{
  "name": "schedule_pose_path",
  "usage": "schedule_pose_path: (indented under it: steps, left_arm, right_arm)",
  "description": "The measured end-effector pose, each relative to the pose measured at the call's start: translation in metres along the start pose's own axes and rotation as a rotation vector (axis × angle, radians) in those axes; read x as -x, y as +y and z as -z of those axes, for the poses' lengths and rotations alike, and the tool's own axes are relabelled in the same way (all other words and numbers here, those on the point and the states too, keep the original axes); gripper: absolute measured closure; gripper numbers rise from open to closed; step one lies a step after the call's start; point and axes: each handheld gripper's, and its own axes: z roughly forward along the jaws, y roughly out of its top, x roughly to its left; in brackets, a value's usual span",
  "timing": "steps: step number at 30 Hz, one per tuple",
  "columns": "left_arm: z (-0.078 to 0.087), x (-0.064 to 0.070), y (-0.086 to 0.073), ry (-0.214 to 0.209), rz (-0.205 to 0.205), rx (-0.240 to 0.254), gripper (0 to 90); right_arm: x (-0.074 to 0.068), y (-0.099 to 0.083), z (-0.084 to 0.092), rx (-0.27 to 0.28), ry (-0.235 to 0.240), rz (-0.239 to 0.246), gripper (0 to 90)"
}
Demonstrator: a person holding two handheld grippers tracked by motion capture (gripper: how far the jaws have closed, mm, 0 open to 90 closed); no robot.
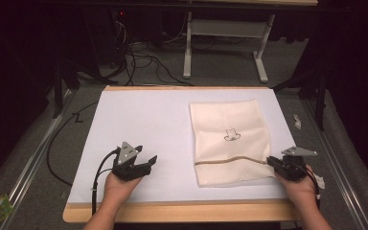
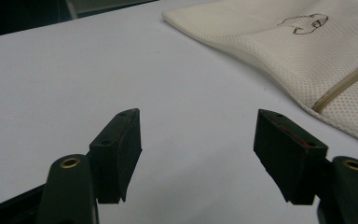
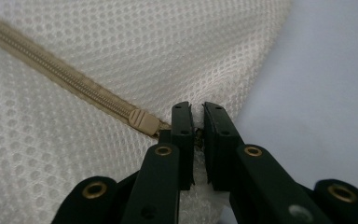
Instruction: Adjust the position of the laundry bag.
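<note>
Your right gripper (image 3: pixel 198 135) pinches the mesh bag's (image 1: pixel 230 143) zip pull (image 3: pixel 145 122).
The zip is closed, opening undone; the bag lies near the table's (image 1: pixel 139 115) right edge, your left gripper (image 1: pixel 141 163) wide, empty.

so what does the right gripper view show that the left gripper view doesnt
Right gripper view: the right gripper with its jaws nearly together, pinching the mesh at the zipper's end, and the tan zipper slider just beside them.

Left gripper view: the left gripper with its jaws wide apart and nothing between them, over bare white table cover, plus a small dark drawing printed on the bag.

Both: the cream mesh bag, its tan zipper and the white cover.
</note>
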Motion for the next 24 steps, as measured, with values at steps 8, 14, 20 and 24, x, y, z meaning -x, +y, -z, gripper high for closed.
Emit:
schedule_pose_path:
  steps: [8, 14, 20, 24]
  left_arm:
    - [-0.019, 0.018, 0.001, -0.078, 0.073, -0.021, 39.7]
    - [-0.064, 0.068, 0.011, -0.131, 0.001, -0.085, 44.5]
    - [-0.101, 0.087, 0.018, -0.163, 0.009, -0.19, 48.4]
    - [-0.104, 0.092, 0.018, -0.115, -0.036, -0.193, 70.5]
  right_arm:
    - [-0.027, 0.007, -0.005, 0.004, 0.045, 0.093, 84.5]
    - [-0.032, 0.008, -0.006, 0.006, 0.053, 0.101, 84.4]
    - [-0.031, 0.008, -0.006, 0.007, 0.055, 0.103, 84.3]
    - [-0.031, 0.007, -0.006, 0.008, 0.053, 0.108, 84.3]
